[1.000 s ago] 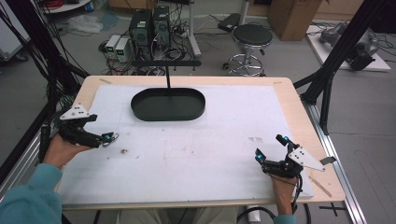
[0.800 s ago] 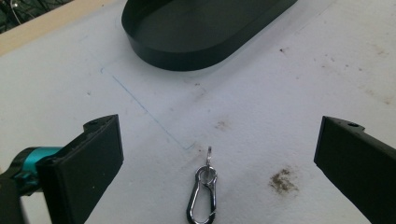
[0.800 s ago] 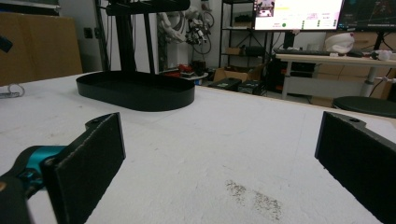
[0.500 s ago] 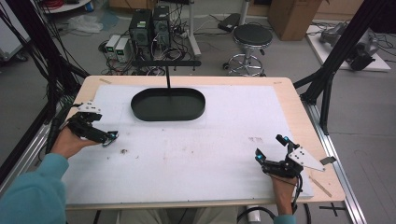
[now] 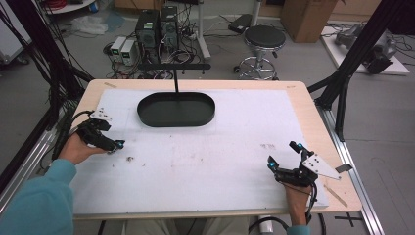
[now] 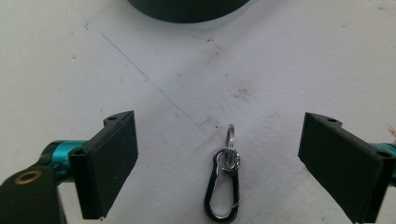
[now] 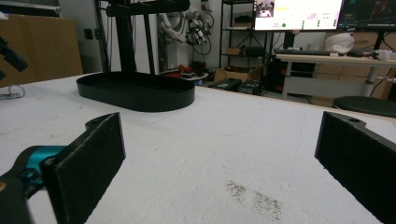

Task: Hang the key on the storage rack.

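Two grippers I run stand released: left gripper straddles a silver metal carabiner keyring; right gripper grasps nothing.

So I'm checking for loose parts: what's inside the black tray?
The black tray looks empty in the high view. In the right gripper view its near wall hides the floor.

the high view looks forward and down over the whole table. the left gripper view points steeply down, close to the mat. the right gripper view looks low and level across it. all three share the black tray.
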